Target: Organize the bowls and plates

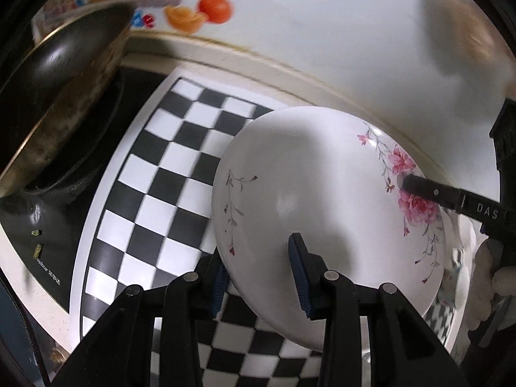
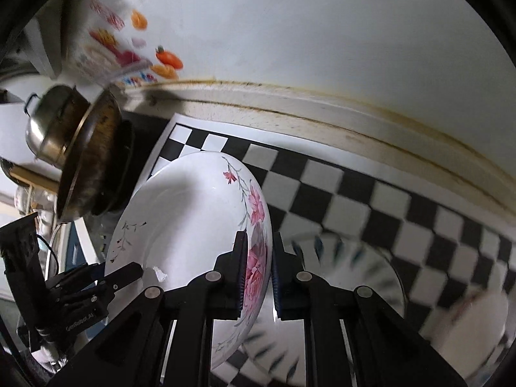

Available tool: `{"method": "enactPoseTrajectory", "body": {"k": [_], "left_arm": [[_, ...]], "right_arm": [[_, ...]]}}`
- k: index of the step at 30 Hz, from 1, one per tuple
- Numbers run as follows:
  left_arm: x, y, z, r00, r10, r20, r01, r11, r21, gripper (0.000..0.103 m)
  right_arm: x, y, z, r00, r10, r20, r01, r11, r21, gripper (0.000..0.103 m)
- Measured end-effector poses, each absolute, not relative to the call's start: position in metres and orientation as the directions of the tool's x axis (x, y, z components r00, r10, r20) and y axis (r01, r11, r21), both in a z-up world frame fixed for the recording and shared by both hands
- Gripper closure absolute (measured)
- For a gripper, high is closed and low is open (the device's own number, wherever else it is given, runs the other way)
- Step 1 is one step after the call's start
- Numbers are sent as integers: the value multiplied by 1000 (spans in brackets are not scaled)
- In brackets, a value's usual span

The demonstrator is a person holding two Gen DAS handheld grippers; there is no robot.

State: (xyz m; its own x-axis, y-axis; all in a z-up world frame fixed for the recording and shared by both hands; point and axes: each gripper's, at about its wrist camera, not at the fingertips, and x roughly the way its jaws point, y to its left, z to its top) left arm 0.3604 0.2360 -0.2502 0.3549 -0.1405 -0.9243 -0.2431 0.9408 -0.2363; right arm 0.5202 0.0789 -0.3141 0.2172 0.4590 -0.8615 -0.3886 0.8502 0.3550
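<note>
Hand-held grippers [image 1: 261,271] [image 2: 258,274] astride plate [image 1: 322,193] rim (floral)

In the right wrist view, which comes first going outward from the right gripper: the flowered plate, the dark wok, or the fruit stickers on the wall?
1. Flowered plate: its rim sits between the right gripper's fingers.
2. Dark wok: up to the left, beyond the plate.
3. Fruit stickers: farthest, on the wall above the wok.
</note>
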Motion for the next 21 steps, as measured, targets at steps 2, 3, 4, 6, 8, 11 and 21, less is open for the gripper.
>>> {"method": "enactPoseTrajectory", "body": {"k": [2,3,4,6,8,11,21], "left_arm": [[355,221,-242,359,-158,-920,-198,950,-241,70],[350,211,-238,359,-171,-918,-169,955,-244,70],[347,204,-236,357,-180,-917,-147,958,-245,70],[338,187,-233,351,-198,-915,-98,964,-246,70],[327,170,-232,337,-216,-916,-50,968,-247,70],[311,147,-235,303,-245,-921,12,967,-254,70],[263,93,-273,148,-255,-956,148,961,-233,70]], "right_arm": [[500,58,-305,243,460,-854,-364,860,359,88],[489,46,-302,255,460,-851,-348,864,362,88],[475,31,-298,271,457,-847,-329,871,365,88],[453,11,-293,296,451,-842,-300,881,366,88],[425,-15,-291,318,441,-839,-261,892,370,88],[387,-47,-296,334,422,-842,-203,905,373,88],[280,-111,-362,285,404,-869,-4,907,420,88]]}}
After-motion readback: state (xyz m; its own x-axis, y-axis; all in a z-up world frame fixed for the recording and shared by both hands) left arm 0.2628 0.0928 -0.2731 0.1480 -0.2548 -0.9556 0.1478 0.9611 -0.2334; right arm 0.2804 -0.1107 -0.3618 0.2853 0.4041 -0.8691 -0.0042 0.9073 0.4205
